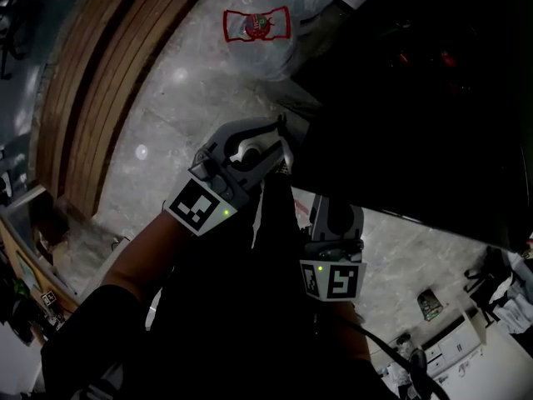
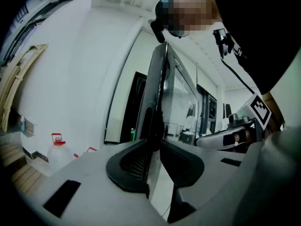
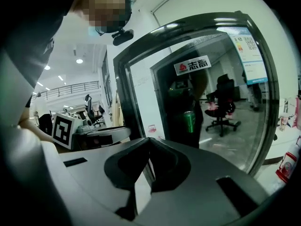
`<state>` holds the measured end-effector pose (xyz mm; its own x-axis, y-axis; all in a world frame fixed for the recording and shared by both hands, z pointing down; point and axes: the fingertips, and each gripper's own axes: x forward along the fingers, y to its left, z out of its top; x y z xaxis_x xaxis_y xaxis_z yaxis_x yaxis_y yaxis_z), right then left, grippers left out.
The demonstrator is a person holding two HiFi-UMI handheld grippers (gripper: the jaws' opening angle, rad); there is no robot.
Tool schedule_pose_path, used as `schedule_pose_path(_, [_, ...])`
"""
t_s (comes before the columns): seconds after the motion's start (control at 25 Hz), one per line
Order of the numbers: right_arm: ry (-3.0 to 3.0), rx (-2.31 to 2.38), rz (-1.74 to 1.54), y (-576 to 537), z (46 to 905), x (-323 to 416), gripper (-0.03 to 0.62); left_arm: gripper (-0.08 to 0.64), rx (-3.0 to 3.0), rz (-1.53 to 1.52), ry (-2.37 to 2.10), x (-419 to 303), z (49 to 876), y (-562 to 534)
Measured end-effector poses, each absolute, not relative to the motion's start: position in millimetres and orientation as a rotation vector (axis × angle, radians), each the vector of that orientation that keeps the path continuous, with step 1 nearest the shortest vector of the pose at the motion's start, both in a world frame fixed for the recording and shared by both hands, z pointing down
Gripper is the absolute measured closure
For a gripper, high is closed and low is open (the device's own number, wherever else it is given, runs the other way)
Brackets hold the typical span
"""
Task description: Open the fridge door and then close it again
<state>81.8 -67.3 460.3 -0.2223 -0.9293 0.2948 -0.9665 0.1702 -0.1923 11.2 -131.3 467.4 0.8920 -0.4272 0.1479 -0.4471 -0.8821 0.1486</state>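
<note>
While the left gripper [image 2: 156, 143] sits at the free edge of the fridge door [image 2: 161, 79], its two jaws are apart, one on each side of that thin dark edge. They are very near it, but they do not look squeezed on it. In the left gripper view the door runs up from the jaws toward 12 o'clock. We see it from the side, so it stands out from the fridge. At 11 o'clock from the jaws is the dark inside of the fridge [image 2: 139, 102], with a small green can [image 2: 133, 133] low in it.

The right gripper [image 3: 149, 150] has its jaws together, tip to tip, with nothing in them. It points at the glass front of the door, and I cannot tell if it touches the glass. In the head view it is at 5 o'clock from the left gripper, just beside it.

Farther out, big water bottles [image 1: 258, 25] stand on the grey floor [image 1: 179, 98] at 12 o'clock, and wooden slats [image 1: 108, 82] lie at 10 o'clock.

I think the step in hand is swinging the door, because it is partly open. I cannot tell if it is going out or coming back. Next, the left gripper needs to hold the edge well and go round in a curve with the door, not in a straight line. To end the job, the door must be pushed flat against the fridge.
</note>
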Motion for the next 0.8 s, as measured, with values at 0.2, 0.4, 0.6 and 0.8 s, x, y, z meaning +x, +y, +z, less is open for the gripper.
schedule_pose_path(0.2, [-2.355, 1.851, 0.494, -53.6, 442.7, 68.9, 0.577, 0.471, 2.875, 0.236, -0.679, 2.0, 465.3, -98.8])
schedule_pose_path(0.4, [-2.376, 1.839, 0.46, -53.5, 431.3, 63.8, 0.577, 0.472, 2.857, 0.224, -0.71, 2.5, 463.5, -99.7])
schedule_pose_path(0.6, [-2.397, 1.842, 0.43, -54.3, 421.3, 56.3, 0.577, 0.474, 2.831, 0.195, -0.718, 2.1, 461.5, -107.3])
schedule_pose_path(0.8, [-2.385, 1.873, 0.42, -55.4, 419.6, 61.5, 0.577, 0.472, 2.836, 0.18, -0.723, 3.8, 460.4, -109.8])
